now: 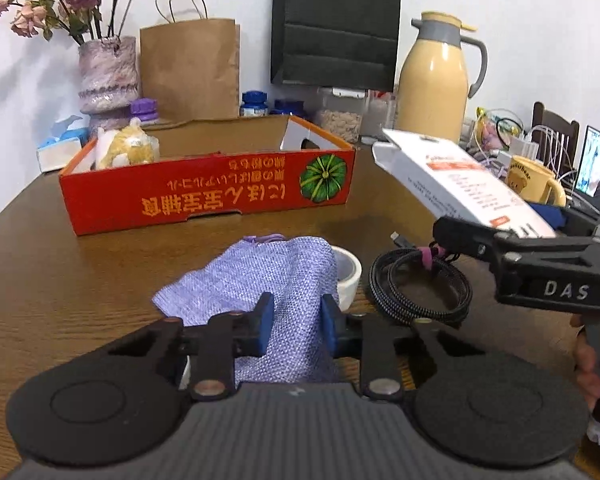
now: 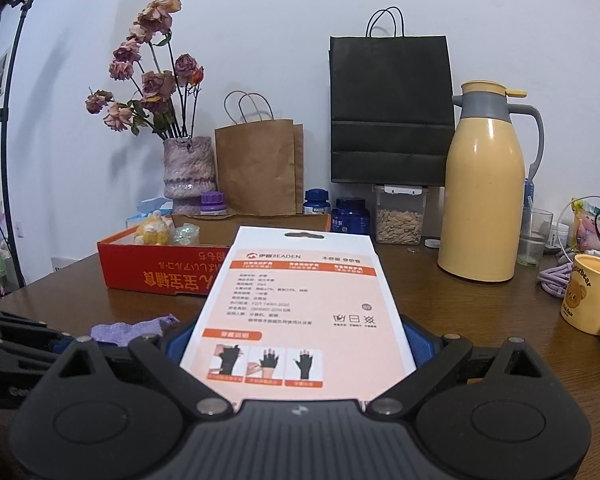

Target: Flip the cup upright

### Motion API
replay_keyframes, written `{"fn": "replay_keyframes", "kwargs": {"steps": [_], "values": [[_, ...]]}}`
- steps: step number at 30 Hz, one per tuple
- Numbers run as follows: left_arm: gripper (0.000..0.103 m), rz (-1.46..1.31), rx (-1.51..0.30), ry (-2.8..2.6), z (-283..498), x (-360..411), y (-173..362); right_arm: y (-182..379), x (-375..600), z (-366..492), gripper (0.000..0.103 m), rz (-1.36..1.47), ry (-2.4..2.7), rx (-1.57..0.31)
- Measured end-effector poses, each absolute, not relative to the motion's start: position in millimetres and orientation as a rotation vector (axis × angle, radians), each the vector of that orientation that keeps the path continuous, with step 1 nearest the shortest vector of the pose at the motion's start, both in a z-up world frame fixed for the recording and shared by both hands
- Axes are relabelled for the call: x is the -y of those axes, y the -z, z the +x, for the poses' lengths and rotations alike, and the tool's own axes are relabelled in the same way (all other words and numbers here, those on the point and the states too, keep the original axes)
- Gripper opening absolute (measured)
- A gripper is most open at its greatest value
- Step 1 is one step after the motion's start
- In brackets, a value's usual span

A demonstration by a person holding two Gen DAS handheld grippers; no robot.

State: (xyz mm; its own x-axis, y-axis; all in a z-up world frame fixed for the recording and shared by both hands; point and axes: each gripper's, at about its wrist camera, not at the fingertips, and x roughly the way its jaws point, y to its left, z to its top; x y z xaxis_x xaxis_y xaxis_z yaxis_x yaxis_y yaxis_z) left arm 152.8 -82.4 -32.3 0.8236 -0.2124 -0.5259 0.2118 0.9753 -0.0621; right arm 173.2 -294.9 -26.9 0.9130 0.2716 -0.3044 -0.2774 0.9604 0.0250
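Observation:
A small white cup (image 1: 349,276) stands on the brown table (image 1: 60,272) with its opening up, its left side covered by a purple woven pouch (image 1: 260,276). My left gripper (image 1: 298,320) is shut on the near end of that pouch, with the cloth filling the gap between the blue pads. My right gripper (image 2: 300,340) is shut on a white and orange glove package (image 2: 300,304). In the left wrist view the package (image 1: 452,176) hangs above the table to the right of the cup. A yellow bear mug (image 2: 592,300) stands upright at the far right.
A coiled black cable (image 1: 420,292) lies just right of the cup. A red cardboard tray (image 1: 208,188) sits behind it. At the back stand a yellow thermos (image 2: 484,196), paper bags, a vase of dried flowers (image 2: 188,172) and jars.

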Motion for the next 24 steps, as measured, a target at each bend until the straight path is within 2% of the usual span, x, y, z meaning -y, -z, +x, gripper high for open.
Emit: {"fn": "replay_keyframes", "kwargs": {"steps": [14,24], "values": [[0.019,-0.116,-0.537,0.255,146,50,11,28,292,173,0.097,-0.031,-0.275,-0.317],[0.018,-0.305,-0.686,0.369,169,35,25,28,292,173,0.097,-0.030,-0.276,-0.318]]}}
